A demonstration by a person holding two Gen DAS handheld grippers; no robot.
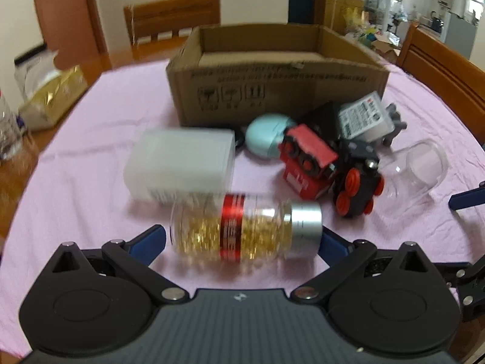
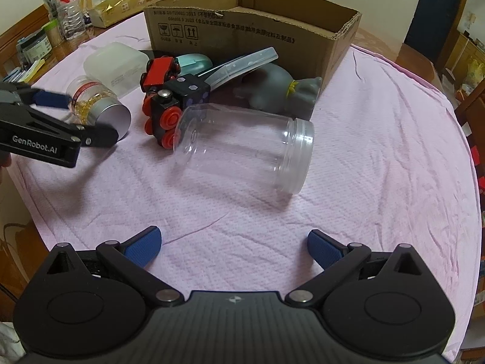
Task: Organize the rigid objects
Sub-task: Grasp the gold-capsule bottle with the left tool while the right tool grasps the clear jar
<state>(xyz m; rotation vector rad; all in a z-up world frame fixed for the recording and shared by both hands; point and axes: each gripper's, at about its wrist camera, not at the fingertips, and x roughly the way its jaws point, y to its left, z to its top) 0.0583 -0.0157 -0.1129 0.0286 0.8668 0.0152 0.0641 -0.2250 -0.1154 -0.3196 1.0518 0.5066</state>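
Observation:
A clear bottle of gold capsules [image 1: 245,227] with a red band and silver cap lies on its side between the blue pads of my left gripper [image 1: 242,239]; whether the pads grip it is unclear. It also shows in the right wrist view [image 2: 97,103]. My right gripper [image 2: 233,245] is open and empty above the pink cloth, short of an empty clear plastic jar [image 2: 245,148] lying on its side. A red and black toy train [image 1: 327,166], a teal case [image 1: 266,135], a white translucent box [image 1: 182,163] and a grey toy figure [image 2: 279,91] lie before the open cardboard box [image 1: 272,91].
The pink cloth [image 2: 379,151] covers a round wooden table. A water bottle [image 2: 68,3], a gold packet [image 2: 115,7] and small jars stand at the far left edge. Wooden chairs [image 1: 172,18] stand behind the table.

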